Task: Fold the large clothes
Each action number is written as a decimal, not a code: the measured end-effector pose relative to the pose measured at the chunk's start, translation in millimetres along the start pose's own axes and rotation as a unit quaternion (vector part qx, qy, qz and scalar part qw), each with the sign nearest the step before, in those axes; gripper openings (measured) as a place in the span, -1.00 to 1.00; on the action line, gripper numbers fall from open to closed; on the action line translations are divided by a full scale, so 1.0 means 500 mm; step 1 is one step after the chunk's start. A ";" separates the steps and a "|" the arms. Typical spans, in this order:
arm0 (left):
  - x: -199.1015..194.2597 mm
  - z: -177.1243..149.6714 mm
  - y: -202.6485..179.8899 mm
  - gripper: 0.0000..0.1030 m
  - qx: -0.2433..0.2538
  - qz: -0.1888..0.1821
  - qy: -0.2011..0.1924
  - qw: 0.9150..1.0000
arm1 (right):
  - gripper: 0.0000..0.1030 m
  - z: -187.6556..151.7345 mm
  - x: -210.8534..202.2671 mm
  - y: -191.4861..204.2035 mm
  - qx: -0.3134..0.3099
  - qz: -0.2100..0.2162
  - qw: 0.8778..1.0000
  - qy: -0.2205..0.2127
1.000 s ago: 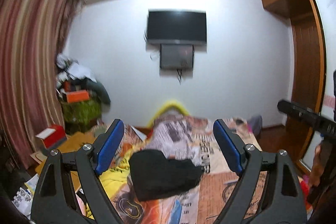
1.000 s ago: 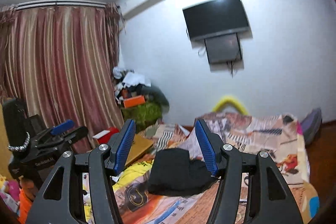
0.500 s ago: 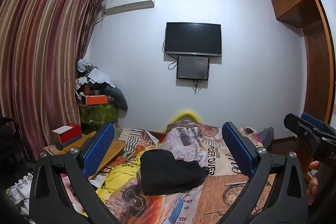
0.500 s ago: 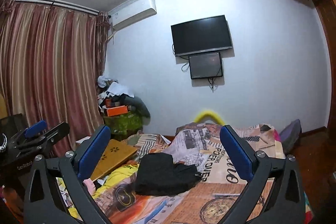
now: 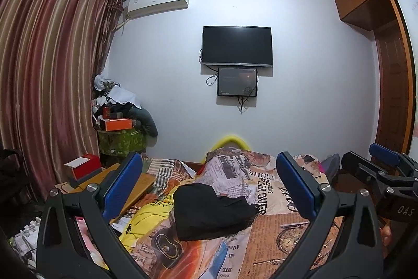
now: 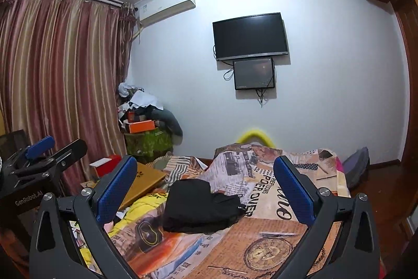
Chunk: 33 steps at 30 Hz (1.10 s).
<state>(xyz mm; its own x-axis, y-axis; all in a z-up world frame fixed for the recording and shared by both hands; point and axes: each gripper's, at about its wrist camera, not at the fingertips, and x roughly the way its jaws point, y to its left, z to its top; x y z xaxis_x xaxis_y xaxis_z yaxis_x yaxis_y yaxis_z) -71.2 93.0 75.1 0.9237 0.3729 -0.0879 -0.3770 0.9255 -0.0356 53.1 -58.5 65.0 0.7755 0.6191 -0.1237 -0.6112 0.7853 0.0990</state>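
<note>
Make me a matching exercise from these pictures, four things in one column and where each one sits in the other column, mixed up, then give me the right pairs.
Things:
1. black garment
2. television
3. air conditioner
4. orange box

Places:
A. high on the wall, beside the curtain top
B. lying on the printed bedspread, no gripper touching it
C. in the corner pile of clutter next to the curtain
D. mounted on the far wall, above a smaller screen

Pairs: 1-B, 2-D, 3-A, 4-C
</note>
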 end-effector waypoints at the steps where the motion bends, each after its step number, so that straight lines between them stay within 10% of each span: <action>1: 0.000 -0.001 -0.003 0.99 0.002 0.000 0.000 1.000 | 1.00 -0.004 -0.002 0.000 0.000 -0.001 1.000 0.000; 33: 0.011 -0.013 -0.021 0.99 0.009 -0.003 0.012 1.000 | 1.00 0.006 -0.023 0.006 0.000 -0.009 1.000 0.010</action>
<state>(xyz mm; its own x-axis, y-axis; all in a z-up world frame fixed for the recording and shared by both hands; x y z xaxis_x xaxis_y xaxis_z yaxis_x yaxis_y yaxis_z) -62.3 84.8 68.4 0.9239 0.3663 -0.1109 -0.3704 0.9287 -0.0188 42.7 -63.2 69.7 0.7824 0.6055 -0.1457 -0.5977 0.7958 0.0974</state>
